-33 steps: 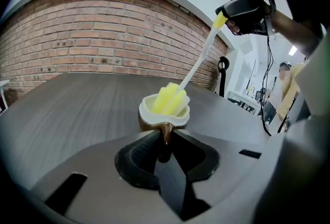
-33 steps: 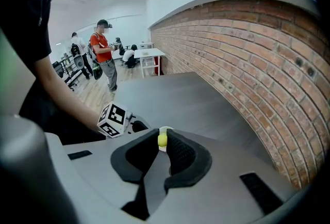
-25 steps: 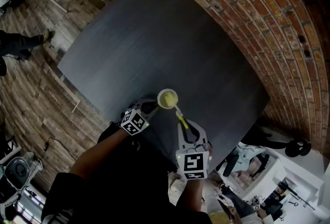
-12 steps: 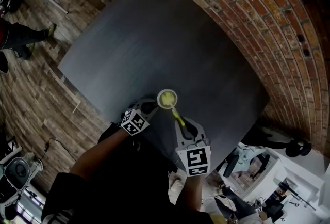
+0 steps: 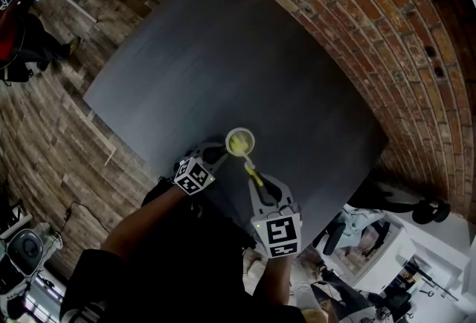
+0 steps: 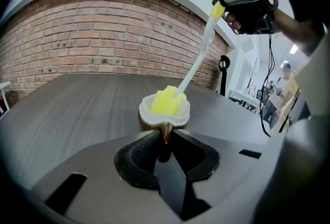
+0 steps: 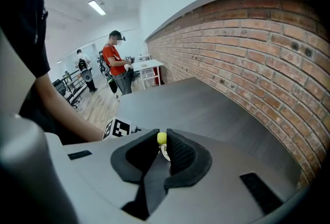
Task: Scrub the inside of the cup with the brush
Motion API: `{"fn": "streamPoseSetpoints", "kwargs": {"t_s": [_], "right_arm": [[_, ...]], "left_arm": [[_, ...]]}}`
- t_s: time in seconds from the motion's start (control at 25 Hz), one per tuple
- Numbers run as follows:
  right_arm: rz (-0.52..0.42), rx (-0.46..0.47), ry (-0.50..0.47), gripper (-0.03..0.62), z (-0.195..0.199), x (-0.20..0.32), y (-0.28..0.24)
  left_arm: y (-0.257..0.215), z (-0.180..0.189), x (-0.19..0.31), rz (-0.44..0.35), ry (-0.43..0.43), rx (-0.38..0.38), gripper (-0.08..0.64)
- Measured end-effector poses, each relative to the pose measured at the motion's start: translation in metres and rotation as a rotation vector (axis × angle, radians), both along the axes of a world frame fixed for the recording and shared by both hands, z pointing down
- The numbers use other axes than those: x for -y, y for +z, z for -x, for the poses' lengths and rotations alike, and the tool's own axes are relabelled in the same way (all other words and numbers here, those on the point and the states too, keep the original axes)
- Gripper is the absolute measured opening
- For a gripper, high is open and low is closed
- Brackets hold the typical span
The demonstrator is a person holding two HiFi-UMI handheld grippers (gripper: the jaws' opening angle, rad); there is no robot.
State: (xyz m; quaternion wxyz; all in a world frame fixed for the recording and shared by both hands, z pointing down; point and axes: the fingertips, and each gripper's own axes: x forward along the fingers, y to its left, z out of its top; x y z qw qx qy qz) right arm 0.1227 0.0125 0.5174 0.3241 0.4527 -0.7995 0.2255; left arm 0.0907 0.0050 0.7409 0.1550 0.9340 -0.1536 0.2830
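1. Yellow foam head of the brush (image 6: 167,100) logged down inside the cup (image 6: 164,114). Placed the cup close to the near edge of the tabletop (image 5: 223,53), by the person, well away from the brick-wall edge.
2. Found the left gripper (image 6: 165,140) clamped on a thin brown part of the cup under the rim, likely its handle, bracing the cup upright.
3. Found the right gripper (image 7: 163,148) pinched tight on the yellow tip of the brush stem, up above the cup.
4. Judged the cup rigid, fairly light, probably glazed and so slippery, chippable if knocked and tippy under sideways scrubbing. Rated the handle or the low wall as the safest hold.
5. Judged the brush very light, with a slim, pale, bendy-looking stem and a soft, squashy head. Noted the tip grip gave little leverage; reckoned a lower hold on the stem would press harder.
6. Compared with half a second before: cup and left gripper kept in the same spot. Saw the brush stem leaning slightly differently and the right gripper shifted a little. Read that as scrubbing under way.
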Motion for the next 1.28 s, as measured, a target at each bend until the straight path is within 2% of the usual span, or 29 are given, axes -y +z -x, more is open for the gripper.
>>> {"fn": "streamPoseSetpoints", "kwargs": {"t_s": [0.48,0.76,1.08,1.28], "right_arm": [[-0.076,0.008,0.078,0.063,-0.021,-0.008,-0.021],[-0.144,0.041,0.129,0.063,-0.037,-0.022,-0.042],[-0.244,0.06,0.198,0.063,-0.062,-0.054,-0.069],[-0.308,0.119,0.253,0.063,-0.078,-0.072,-0.086]], "left_arm": [[-0.016,0.002,-0.006,-0.027,-0.001,-0.025,0.091],[-0.031,0.014,-0.004,-0.059,-0.041,-0.039,0.092],[-0.073,0.019,-0.008,-0.136,-0.118,-0.093,0.091],[-0.115,0.02,-0.017,-0.181,-0.157,-0.152,0.083]]}}
